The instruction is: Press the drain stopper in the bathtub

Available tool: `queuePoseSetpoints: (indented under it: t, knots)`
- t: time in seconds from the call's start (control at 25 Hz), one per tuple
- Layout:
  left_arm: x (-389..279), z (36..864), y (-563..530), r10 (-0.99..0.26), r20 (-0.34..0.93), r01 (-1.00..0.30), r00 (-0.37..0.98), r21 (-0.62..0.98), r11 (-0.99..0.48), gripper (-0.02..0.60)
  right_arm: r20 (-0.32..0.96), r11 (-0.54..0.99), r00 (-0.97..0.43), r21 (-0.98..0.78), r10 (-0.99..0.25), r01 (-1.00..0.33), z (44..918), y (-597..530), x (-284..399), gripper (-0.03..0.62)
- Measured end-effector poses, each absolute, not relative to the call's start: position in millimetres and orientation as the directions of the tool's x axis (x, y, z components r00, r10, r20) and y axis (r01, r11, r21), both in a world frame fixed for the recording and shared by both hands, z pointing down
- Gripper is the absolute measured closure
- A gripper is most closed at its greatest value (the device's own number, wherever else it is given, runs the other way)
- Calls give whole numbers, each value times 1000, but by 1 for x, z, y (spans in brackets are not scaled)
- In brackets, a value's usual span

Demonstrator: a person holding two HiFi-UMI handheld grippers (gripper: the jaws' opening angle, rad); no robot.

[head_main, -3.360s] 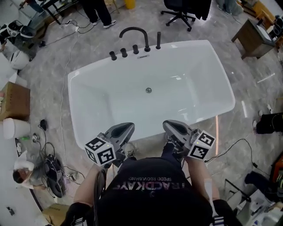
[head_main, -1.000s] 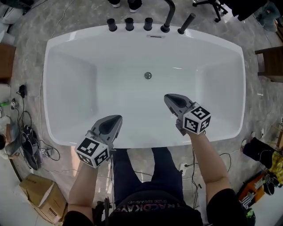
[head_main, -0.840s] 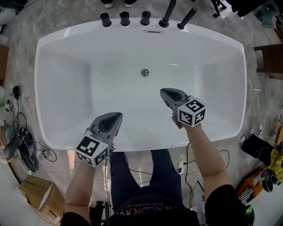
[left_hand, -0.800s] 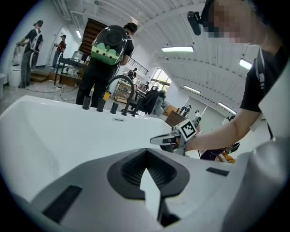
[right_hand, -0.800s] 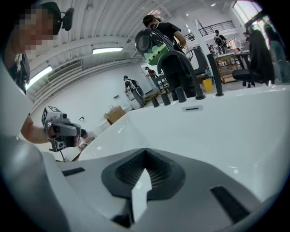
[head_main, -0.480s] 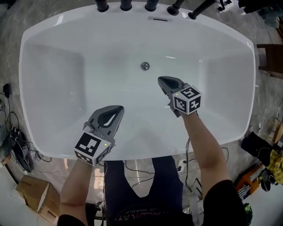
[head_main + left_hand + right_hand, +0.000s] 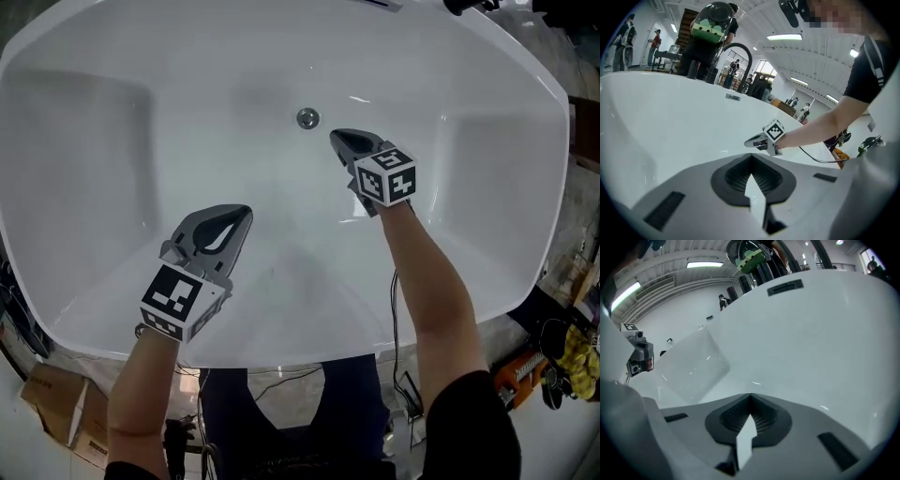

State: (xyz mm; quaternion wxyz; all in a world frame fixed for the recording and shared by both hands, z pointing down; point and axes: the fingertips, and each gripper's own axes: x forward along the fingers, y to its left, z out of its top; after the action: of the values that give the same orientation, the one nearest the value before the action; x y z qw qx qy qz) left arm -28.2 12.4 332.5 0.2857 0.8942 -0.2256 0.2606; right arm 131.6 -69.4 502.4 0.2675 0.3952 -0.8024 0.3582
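The small round metal drain stopper (image 7: 307,118) sits in the floor of the white bathtub (image 7: 112,141), seen in the head view. My right gripper (image 7: 336,138) is shut and empty, its tip just right of and slightly short of the stopper, apart from it. My left gripper (image 7: 245,213) is also shut and empty, hanging over the tub's near slope. In the left gripper view the shut left gripper (image 7: 751,157) faces the right gripper (image 7: 762,140). The right gripper view shows the right gripper (image 7: 750,397) shut against bare tub wall; the stopper is hidden there.
A black arched faucet (image 7: 740,52) and the overflow slot (image 7: 785,287) stand on the tub's far rim. People stand beyond the far rim (image 7: 710,33). Cardboard boxes (image 7: 56,412) and cables (image 7: 398,375) lie on the floor by the near rim.
The head view has leaned in over the tub. My right gripper has reached forward close to the stopper. The left gripper has moved forward over the tub's near slope.
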Motion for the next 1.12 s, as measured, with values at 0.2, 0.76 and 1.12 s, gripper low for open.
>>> queuePoseSetpoints:
  t: [0.2, 0.76, 1.12]
  knots:
    - [-29, 374, 13, -223, 626, -532, 747, 362, -765, 574, 758, 460, -520, -327, -393, -825, 559, -77, 126, 583]
    - [-29, 455, 25, -151, 668, -503, 728, 371, -780, 574, 842, 445, -412, -238, -349, -863, 669, -105, 130, 584]
    - [-36, 476, 32, -149, 660, -513, 737, 401, -759, 574, 868, 439, -372, -208, -330, -874, 692, -118, 127, 585]
